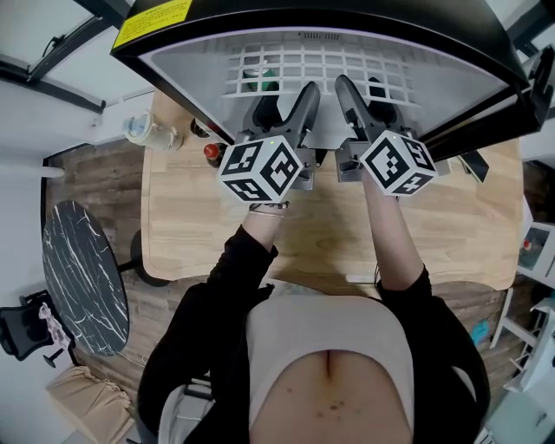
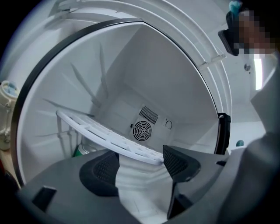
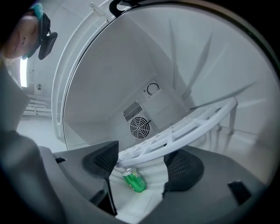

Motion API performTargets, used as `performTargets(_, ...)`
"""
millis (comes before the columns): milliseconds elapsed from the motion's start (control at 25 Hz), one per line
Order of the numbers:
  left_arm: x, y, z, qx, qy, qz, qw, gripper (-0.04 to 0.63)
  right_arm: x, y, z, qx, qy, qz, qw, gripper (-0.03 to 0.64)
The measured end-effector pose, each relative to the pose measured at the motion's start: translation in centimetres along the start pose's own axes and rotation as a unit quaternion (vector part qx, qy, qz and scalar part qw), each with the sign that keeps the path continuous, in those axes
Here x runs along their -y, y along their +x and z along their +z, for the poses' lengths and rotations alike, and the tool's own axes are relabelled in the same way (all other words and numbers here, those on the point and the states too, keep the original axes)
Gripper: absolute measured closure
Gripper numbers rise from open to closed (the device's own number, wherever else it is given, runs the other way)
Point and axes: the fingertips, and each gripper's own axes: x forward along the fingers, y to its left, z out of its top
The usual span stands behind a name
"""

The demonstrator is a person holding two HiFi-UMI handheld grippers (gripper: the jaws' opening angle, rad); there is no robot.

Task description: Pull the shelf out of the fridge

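White grid shelf sits inside the open fridge, at the far side of the scene, front edge facing the person. In the left gripper view the shelf runs slanted across the cavity and its near edge passes between the two jaws. Same in the right gripper view, where the shelf crosses the jaw gap. Left gripper is level, tips at the fridge mouth, jaws wide apart. The pads are not pressing on the shelf edge, so nothing is gripped. Right gripper is just beside it on the right, also level, jaws spread wide, with the shelf edge in the gap but not clamped. Green can lies on its side on the fridge floor under the shelf, seen between the right jaws. A green patch shows under the shelf's left end in the left gripper view. Round fan vent is on the fridge's back wall, behind the shelf. Marker cubes and sit on the near ends of the grippers. Fridge stands on a wooden table. On the table left of the fridge are a clear jar and a dark bottle with a red cap. Yellow label is on the fridge's top left. Round black marble table is at near left, well apart.
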Motion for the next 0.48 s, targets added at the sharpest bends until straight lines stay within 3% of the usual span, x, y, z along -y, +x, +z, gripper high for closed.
performTargets(480,-0.9,2.4,0.6,0.001,-0.022,0.017,0.9996,0.285,0.7,2.2,0.6,0.009,0.052,-0.001,0.999,0.291)
